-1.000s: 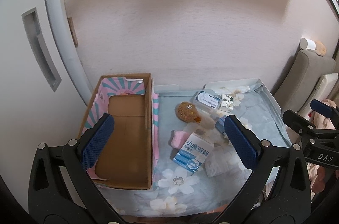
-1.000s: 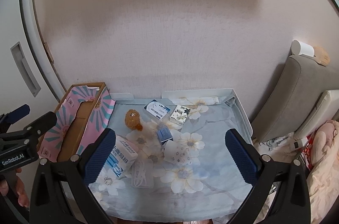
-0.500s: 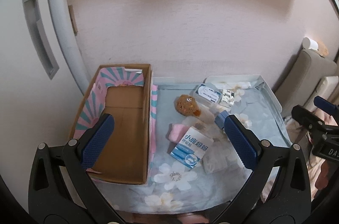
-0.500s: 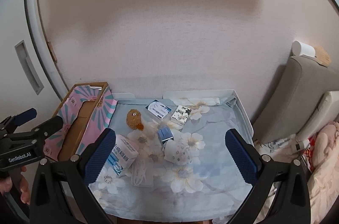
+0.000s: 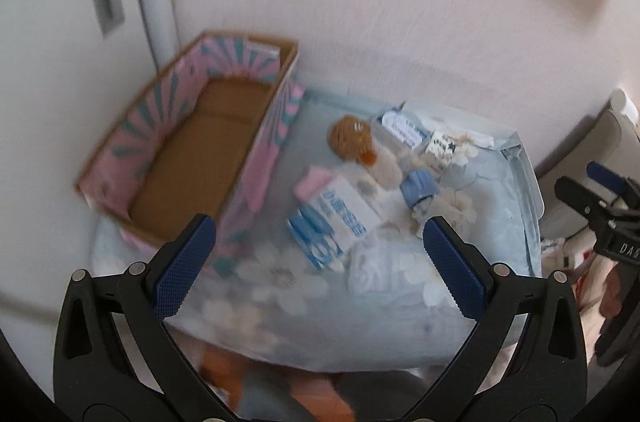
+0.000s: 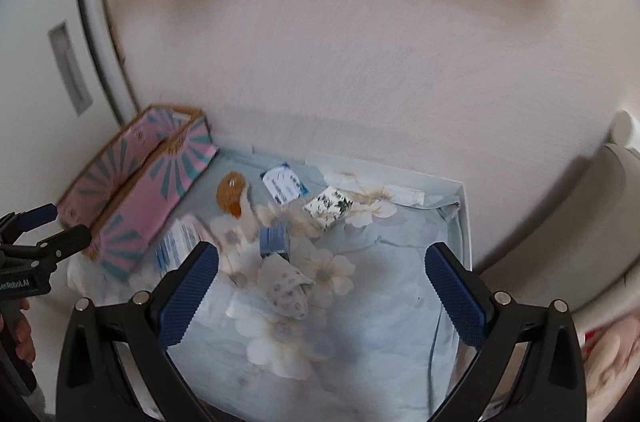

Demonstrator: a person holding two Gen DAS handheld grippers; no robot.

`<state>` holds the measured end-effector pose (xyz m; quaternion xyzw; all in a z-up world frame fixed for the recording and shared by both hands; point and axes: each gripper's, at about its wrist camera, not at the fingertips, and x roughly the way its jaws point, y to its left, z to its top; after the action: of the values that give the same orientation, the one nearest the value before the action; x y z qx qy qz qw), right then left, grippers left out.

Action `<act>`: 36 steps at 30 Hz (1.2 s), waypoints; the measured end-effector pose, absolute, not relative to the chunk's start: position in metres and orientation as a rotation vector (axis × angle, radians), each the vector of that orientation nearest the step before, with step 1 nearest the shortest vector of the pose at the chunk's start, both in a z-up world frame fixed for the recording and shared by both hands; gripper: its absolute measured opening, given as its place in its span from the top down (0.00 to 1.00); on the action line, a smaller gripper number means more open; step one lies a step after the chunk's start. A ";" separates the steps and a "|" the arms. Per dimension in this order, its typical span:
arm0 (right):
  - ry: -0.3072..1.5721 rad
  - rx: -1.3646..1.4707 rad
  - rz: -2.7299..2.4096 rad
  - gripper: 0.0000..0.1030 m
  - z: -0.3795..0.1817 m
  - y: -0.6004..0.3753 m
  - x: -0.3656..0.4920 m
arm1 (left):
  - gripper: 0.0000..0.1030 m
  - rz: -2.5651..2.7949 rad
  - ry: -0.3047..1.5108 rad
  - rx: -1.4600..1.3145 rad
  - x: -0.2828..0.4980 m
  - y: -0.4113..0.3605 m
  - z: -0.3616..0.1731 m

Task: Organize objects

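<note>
Objects seemingly lie beyond both gaping tongs.

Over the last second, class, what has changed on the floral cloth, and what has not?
Only the cameras moved: both views tilted and blurred. Left tongs and right tongs stay open and empty. Cardboard box, brown plush and blue-white carton lie untouched.
</note>
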<state>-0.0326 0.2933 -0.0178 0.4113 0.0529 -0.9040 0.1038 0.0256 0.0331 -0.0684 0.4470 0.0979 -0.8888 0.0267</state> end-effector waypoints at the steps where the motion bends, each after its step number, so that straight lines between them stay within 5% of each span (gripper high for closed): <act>1: 0.161 1.226 -2.642 0.00 -0.023 0.295 -0.036 | 0.00 -2.727 0.332 1.388 0.026 0.035 -0.074; 15: 0.243 1.332 -2.328 0.01 -0.097 0.272 -0.107 | 0.00 -2.481 0.737 1.464 -0.013 0.045 -0.168; 24: 0.302 1.474 -2.246 0.21 -0.144 0.239 -0.145 | 0.02 -2.385 0.985 1.468 -0.038 0.031 -0.214; 29: 0.282 1.541 -2.219 0.32 -0.157 0.230 -0.155 | 0.12 -2.353 1.039 1.476 -0.046 0.030 -0.223; 36: 0.299 1.578 -2.189 0.66 -0.167 0.222 -0.156 | 0.13 -2.351 1.025 1.475 -0.048 0.029 -0.224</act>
<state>-0.1562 0.2224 -0.1667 0.5680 0.1075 -0.7881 0.2115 -0.0479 0.0285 -0.2236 0.4965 0.3450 -0.7913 0.0911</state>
